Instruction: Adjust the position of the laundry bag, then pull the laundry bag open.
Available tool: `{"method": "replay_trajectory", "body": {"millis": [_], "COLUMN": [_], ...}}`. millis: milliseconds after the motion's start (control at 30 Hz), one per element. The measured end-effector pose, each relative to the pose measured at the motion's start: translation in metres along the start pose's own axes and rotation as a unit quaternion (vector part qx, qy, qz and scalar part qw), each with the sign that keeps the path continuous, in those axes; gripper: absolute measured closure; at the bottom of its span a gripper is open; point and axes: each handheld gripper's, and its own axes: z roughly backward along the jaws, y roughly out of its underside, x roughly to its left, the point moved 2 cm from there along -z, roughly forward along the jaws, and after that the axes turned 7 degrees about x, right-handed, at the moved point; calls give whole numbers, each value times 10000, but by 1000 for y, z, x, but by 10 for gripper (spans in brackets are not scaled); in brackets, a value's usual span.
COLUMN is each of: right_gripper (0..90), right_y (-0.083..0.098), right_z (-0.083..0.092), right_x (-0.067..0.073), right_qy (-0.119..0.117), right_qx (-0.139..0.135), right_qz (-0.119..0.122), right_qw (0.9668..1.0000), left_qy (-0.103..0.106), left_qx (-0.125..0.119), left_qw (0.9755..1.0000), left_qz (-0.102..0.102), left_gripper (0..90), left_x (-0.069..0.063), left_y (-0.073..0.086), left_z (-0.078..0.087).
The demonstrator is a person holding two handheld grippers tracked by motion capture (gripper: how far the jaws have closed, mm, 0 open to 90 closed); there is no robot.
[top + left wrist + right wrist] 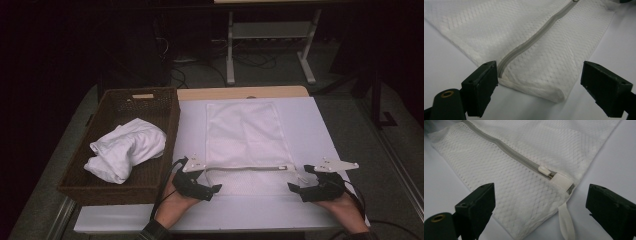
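White mesh bag [248, 142] flat on table; left gripper [212, 188], right gripper [295, 188] wide apart at near corners, holding nothing.

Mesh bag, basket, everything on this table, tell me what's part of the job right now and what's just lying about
In play:
mesh laundry bag, flat on the table
its zipper, pull at the right gripper's end
left gripper and right gripper, both open at the bag's near corners

Probably idle for now:
wicker basket
white cloth bundled inside it
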Motion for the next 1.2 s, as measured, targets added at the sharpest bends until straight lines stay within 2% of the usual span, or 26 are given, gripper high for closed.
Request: {"method": "replay_trajectory", "body": {"millis": [167,200,333,600,633,733,833,1000,1167,1200], "right_gripper": [87,87,125,137,213,226,309,365,412,444], "right_y": [-3,-4,-10,-20,-24,-24,-22,-19,-17,-15], "right_z": [-4,-5,-8,-16,-20,-22,-26,-27,-30,-31], "right_x": [-10,-12,-19,-27,-36,-38,-47,-48,-45,-45], "right_qy": [80,88,40,4,-49,-77,-207,-230,-280,-281], "right_qx": [12,4,-90,4,60,83,127,171,265,297], "right_qz": [-26,-29,-71,-130,-127,-202,-282,-275,-147,-98], "right_qw": [10000,10000,9999,9999,9999,9997,9993,9992,9991,9991], "left_qy": [4,67,38,27,36,19,21,36,75,61], "left_qx": [-28,-58,-17,60,94,106,55,96,102,92], "left_qw": [10000,10000,10000,9999,9998,9999,10000,9999,9999,9999], "left_qz": [-54,-20,-65,-93,-145,-125,-30,-33,-9,-6], "left_gripper": [137,137,136,137,137,137,137,137,137,137], "left_x": [-2,-3,-3,-3,-2,-2,-1,-2,-1,0], "left_y": [6,8,10,12,11,11,11,12,11,11], "left_z": [1,2,2,-1,-3,-4,-4,-6,-6,-6]}}
